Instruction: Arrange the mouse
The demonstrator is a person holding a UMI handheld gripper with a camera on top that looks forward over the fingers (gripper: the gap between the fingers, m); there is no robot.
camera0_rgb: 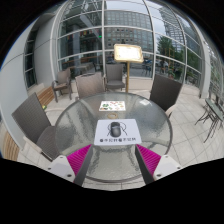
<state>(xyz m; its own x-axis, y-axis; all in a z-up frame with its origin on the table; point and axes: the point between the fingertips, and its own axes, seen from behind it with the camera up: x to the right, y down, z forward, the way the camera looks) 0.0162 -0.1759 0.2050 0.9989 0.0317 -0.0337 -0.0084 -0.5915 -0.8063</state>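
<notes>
A dark computer mouse (117,130) lies on a white rectangular mouse pad (117,133) with dark lettering along its near edge. The pad rests on a round glass table (80,125), on the side nearest me. My gripper (111,160) is open and empty, with its magenta pads (77,159) spread wide to either side. The mouse and pad sit just ahead of the fingers, centred between them, with a gap of glass in front.
A printed sheet or booklet (112,105) lies at the far side of the table. Grey chairs (33,118) surround the table, with another (165,93) at the right. A sign on a stand (128,54) stands before a curved glass facade.
</notes>
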